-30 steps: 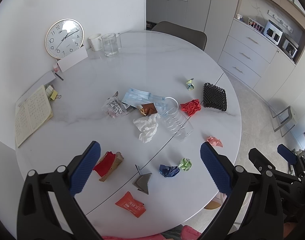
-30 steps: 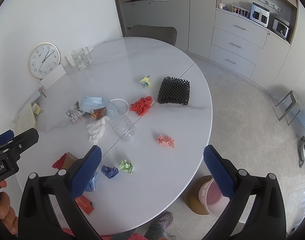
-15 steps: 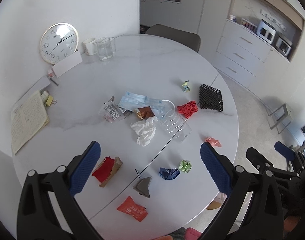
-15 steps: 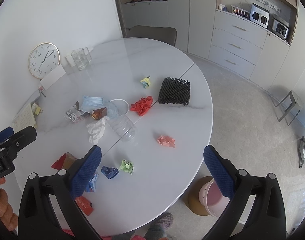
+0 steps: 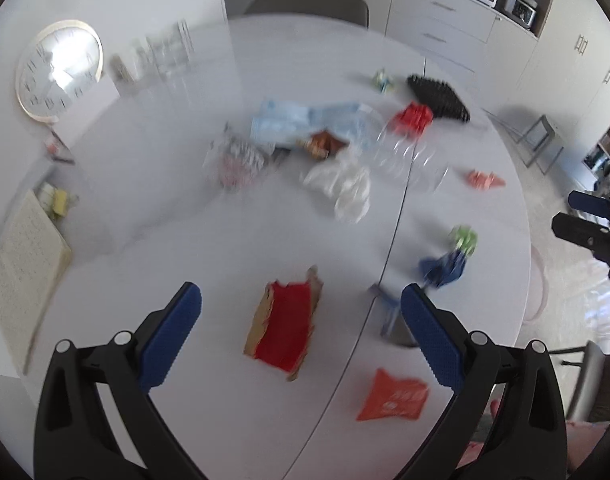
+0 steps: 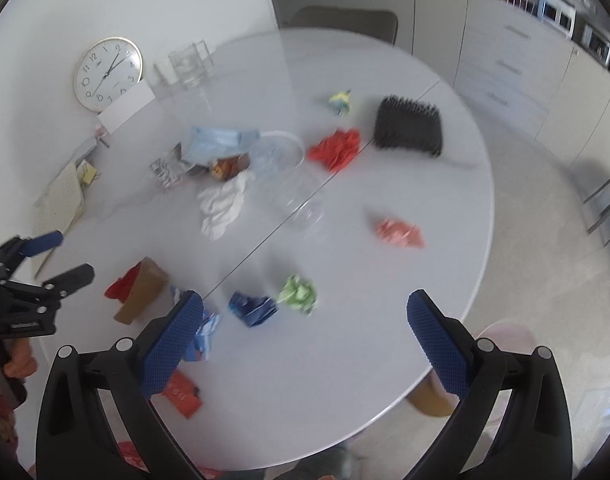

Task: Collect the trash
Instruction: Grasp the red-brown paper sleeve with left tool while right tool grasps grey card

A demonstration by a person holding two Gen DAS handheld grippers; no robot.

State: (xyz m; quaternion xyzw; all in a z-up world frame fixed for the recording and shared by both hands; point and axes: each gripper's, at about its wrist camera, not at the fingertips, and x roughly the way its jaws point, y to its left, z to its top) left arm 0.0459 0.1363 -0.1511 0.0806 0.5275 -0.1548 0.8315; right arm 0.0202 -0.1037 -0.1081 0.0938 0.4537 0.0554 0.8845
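Observation:
Trash lies scattered on a round white table (image 5: 177,216). My left gripper (image 5: 301,328) is open and empty, low over a torn red and brown carton (image 5: 285,332). An orange wrapper (image 5: 393,400), a blue crumple (image 5: 445,268), a green crumple (image 5: 463,238), a white tissue (image 5: 345,188) and a clear plastic cup (image 5: 409,156) lie around. My right gripper (image 6: 305,332) is open and empty above the table's near edge, by the blue crumple (image 6: 251,308) and green crumple (image 6: 299,294). The pink crumple (image 6: 399,232) lies further right.
A wall clock (image 6: 107,74), glasses (image 6: 189,64), a notebook (image 5: 25,268) and a black mesh pad (image 6: 409,126) stay on the table. A pink bin (image 6: 505,340) stands on the floor below the table's right edge. A chair (image 6: 345,22) is at the far side.
Both grippers have dropped lower and closer to the table. The left has swung left over the red and brown carton. Both views are blurred by motion.

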